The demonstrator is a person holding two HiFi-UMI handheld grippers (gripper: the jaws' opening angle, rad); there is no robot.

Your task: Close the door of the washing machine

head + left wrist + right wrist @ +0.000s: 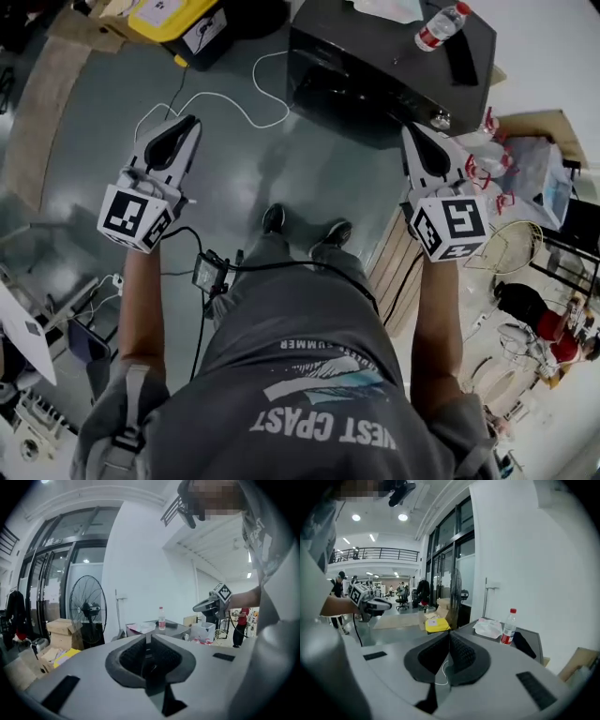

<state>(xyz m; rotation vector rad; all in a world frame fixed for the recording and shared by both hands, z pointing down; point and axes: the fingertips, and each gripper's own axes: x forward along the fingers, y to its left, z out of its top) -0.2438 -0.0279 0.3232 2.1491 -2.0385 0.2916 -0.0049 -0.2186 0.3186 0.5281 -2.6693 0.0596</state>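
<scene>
**Head view.** The washing machine [375,56], a dark box lying crosswise ahead of the person, carries a water bottle [441,25]. No door shows swung out from its front. The right gripper [413,133] is the nearer, by the front corner; the left gripper [187,124] is well apart. The shirt print, upside down, reads roughly "WEST COAST".

**Left gripper view.** Jaws together, nothing between.

**Right gripper view.** Jaws together, empty. The bottle's red label is unreadable.

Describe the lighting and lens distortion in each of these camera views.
Head view: even, muted light, straight lines bowed near the edges. Left gripper view: strong fisheye, black corners, fan a dark silhouette. Right gripper view: same fisheye, ceiling lights flaring, bottle sharp.
</scene>
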